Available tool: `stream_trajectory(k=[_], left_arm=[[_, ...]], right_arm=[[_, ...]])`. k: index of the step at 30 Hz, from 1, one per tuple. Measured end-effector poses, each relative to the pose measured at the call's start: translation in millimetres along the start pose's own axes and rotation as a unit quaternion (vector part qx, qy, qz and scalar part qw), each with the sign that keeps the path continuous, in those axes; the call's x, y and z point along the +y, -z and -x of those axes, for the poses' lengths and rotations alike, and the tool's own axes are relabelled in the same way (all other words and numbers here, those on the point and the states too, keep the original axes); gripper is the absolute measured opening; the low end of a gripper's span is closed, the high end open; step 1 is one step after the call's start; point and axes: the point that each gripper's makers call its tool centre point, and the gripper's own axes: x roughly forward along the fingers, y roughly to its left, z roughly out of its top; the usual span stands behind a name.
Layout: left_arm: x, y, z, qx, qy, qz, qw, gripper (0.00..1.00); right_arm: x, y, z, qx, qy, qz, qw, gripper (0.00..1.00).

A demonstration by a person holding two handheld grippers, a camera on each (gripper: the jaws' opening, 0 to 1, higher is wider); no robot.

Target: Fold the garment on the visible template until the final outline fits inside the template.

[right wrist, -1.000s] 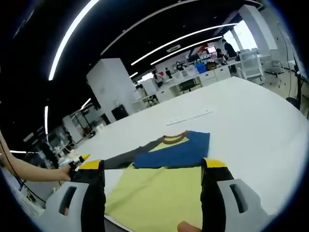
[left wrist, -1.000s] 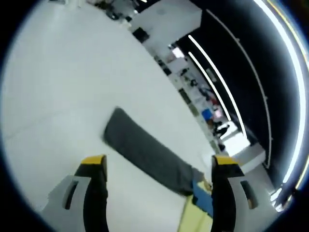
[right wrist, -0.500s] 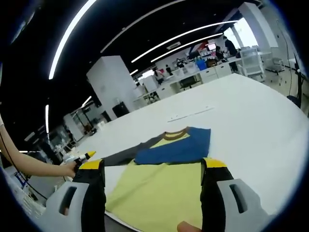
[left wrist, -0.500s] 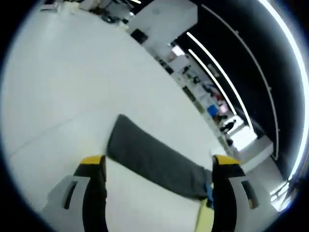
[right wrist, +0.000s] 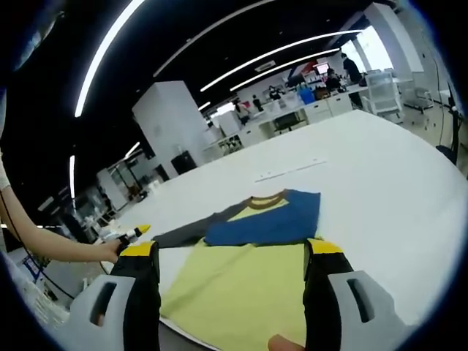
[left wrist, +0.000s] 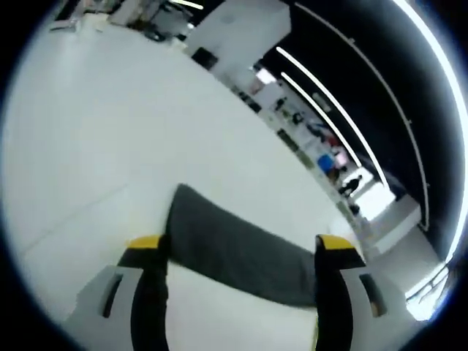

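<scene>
Shirt (right wrist: 245, 281) lies flat on our white table (right wrist: 380, 175), one blue sleeve folded across its chest. Our left gripper (left wrist: 238, 256) stands wide over the grey sleeve (left wrist: 234, 252); our right gripper (right wrist: 230, 256) hangs wide, empty. Next, we judge, pinch that sleeve and fold it inward.

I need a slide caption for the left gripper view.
Open left claw hovers over the grey sleeve on the white table.
</scene>
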Motion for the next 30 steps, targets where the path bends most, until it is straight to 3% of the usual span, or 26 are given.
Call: stream_trajectory(k=[5,12,19,21,23,24,30], left_arm=[[6.0,4.8,0.4,0.004,-0.018,-0.026,0.9995,0.64],[34.8,1.4,-5.7,0.007,-0.049,-0.011,0.9987,0.37],[54.5,4.0,-9.3,0.025,-0.085,-0.044,0.9951,0.13],[53.1,7.3,-8.0,0.039,-0.088,-0.079,0.9923,0.07],[47.9,13.9,1.2,0.061,-0.107,-0.130,0.9838,0.00],[40.4,11.1,0.2,0.050,-0.099,-0.139,0.9840,0.00],[28.4,15.3,9.7,0.058,-0.108,-0.150,0.9810,0.00]], right_arm=[[2.1,-8.1,-1.3,-0.015,-0.003,-0.001,0.9999,0.81],[3.5,-11.6,-4.5,-0.014,-0.003,0.002,0.9999,0.80],[7.6,-13.4,-6.7,-0.018,-0.005,0.003,0.9998,0.80],[8.4,-13.3,-7.2,-0.018,-0.005,0.002,0.9998,0.80],[9.0,-12.8,-7.8,-0.018,-0.005,0.002,0.9998,0.79],[9.2,-12.6,-8.0,-0.017,-0.005,0.002,0.9998,0.79],[10.8,-12.6,-10.6,-0.018,-0.006,-0.001,0.9998,0.79]])
